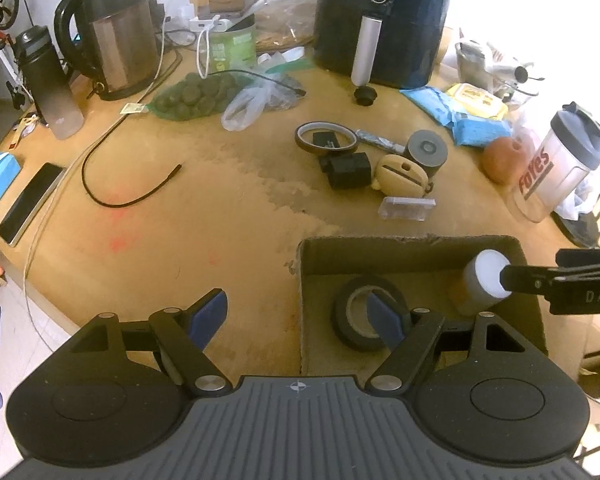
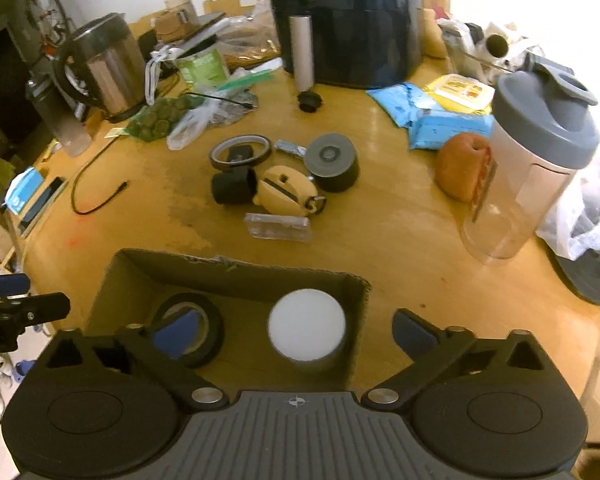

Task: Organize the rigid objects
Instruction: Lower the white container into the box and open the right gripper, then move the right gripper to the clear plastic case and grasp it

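A cardboard box (image 1: pixel 404 245) (image 2: pixel 236 270) sits at the table's near edge. Inside lie a black tape roll (image 1: pixel 350 330) (image 2: pixel 216 330) and a white-capped bottle (image 1: pixel 482 280) (image 2: pixel 306 324). My left gripper (image 1: pixel 298 320) is open and empty, straddling the box's left wall. My right gripper (image 2: pixel 296 334) is open and empty, its fingers either side of the white-capped bottle, above the box; it also shows in the left wrist view (image 1: pixel 540 280). Beyond the box lie a clear plastic case (image 1: pixel 408 208) (image 2: pixel 278 227), a beige case (image 1: pixel 400 174) (image 2: pixel 286 194), a black block (image 1: pixel 346 168) (image 2: pixel 234 188), a grey-topped cylinder (image 1: pixel 426 152) (image 2: pixel 334 160) and a thin tape ring (image 1: pixel 326 138) (image 2: pixel 240 150).
An air fryer (image 1: pixel 380 20) (image 2: pixel 344 20), kettle (image 1: pixel 108 36) (image 2: pixel 100 64), shaker bottle (image 1: pixel 564 160) (image 2: pixel 532 160), apple (image 1: pixel 500 156) (image 2: pixel 458 166), blue packets (image 1: pixel 460 116) (image 2: pixel 432 120), bagged green items (image 1: pixel 196 96) and a black cable (image 1: pixel 112 184) crowd the wooden table (image 1: pixel 204 232). A phone (image 1: pixel 30 200) lies far left.
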The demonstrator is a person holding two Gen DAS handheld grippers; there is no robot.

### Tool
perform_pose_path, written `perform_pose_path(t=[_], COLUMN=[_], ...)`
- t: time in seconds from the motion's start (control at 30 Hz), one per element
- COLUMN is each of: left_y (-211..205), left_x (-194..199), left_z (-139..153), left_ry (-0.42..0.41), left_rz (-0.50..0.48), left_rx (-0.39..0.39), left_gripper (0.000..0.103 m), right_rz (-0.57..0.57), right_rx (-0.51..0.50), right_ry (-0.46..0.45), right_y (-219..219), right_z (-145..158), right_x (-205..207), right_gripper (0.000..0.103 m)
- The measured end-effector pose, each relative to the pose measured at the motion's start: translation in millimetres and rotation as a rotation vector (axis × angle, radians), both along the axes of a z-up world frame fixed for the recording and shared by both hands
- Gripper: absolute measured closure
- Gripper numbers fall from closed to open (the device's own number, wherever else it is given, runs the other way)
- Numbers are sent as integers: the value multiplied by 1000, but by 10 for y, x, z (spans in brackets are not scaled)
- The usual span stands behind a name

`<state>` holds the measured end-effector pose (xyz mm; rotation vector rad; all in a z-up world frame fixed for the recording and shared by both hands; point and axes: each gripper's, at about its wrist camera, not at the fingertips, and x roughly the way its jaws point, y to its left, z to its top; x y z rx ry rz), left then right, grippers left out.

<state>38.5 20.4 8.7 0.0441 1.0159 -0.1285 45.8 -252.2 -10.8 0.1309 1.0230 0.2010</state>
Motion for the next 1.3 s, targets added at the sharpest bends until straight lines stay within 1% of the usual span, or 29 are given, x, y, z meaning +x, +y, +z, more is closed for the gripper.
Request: perform_pose_path(t=[0.2, 0.5, 0.63, 1.0, 1.3], left_y=[-66, -97, -70, 85, 267], left_x=[66, 138, 166, 239, 327], left_z=[-18, -40, -53, -109, -150], left_ry=[5, 9, 19, 46, 65], left_rz=[-27, -43, -40, -19, 11], left_rx=[2, 1, -1, -8, -14], left_gripper=[26, 26, 26, 26, 26], right_rz=[-41, -58, -53, -49, -86], right_rx=[-14, -17, -21, -41, -51], right_ry=[36, 3, -17, -34, -27], right_y=[-40, 3, 69, 330, 540], right_z=[-67, -56, -48, -137, -276], right_x=[10, 113, 205, 454, 701], right_gripper=[0, 0, 0, 0, 0])
